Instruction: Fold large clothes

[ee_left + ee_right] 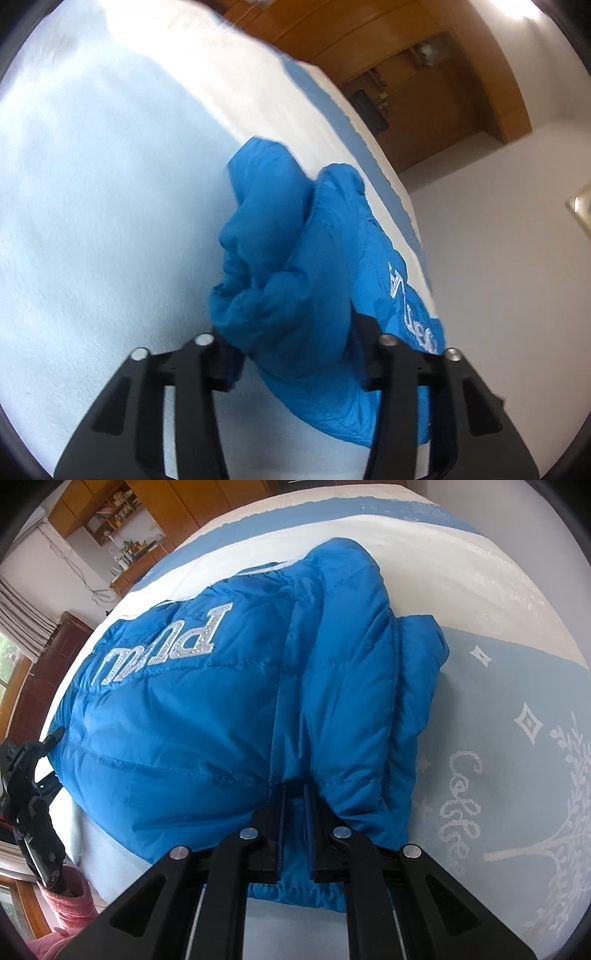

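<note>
A bright blue quilted puffer jacket (221, 709) with silver lettering lies bunched on a light blue and white bedspread (517, 701). My right gripper (295, 794) is shut on the jacket's near hem, fabric pinched between its jaws. In the left wrist view the jacket (295, 277) is a crumpled mound. My left gripper (295, 354) has its jaws wide apart around a fold of the jacket, with fabric bulging between them. The left gripper also shows at the left edge of the right wrist view (33, 805), beside the jacket's far side.
The bedspread (92, 221) spreads wide to the left of the jacket. The bed's edge (406, 206) runs close past the jacket, with the floor (498, 277) beyond. Wooden cabinets (424, 74) and shelves (122, 513) stand behind. A pink cloth (66, 904) lies at the lower left.
</note>
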`<state>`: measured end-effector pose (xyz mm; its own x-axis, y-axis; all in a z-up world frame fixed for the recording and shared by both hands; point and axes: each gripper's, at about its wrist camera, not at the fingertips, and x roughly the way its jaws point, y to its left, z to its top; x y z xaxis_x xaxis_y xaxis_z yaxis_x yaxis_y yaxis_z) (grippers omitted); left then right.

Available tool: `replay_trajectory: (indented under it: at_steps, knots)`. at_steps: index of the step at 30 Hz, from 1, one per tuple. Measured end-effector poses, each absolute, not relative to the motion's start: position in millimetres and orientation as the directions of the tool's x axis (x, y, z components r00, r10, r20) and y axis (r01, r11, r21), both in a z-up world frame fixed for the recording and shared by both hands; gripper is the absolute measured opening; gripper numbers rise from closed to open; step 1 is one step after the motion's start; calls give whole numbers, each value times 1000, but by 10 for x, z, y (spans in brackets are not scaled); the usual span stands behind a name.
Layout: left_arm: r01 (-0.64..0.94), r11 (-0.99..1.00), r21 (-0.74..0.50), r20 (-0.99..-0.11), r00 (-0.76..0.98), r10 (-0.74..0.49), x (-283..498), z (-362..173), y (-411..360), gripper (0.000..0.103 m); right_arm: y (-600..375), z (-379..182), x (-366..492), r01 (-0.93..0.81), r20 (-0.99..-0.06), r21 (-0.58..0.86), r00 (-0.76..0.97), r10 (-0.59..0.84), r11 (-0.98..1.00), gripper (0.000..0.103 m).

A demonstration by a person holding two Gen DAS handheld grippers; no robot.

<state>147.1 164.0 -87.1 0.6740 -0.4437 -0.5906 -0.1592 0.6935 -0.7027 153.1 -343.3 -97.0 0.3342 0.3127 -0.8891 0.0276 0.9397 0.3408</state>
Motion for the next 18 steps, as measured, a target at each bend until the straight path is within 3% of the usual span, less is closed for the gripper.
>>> replay_trajectory:
  at_steps: [18]
  knots:
    - [-178, 669, -722, -594, 656, -466, 1440, -1100, 1741, 37, -3456, -996, 1553, 0, -891, 342, 319, 324, 940, 8]
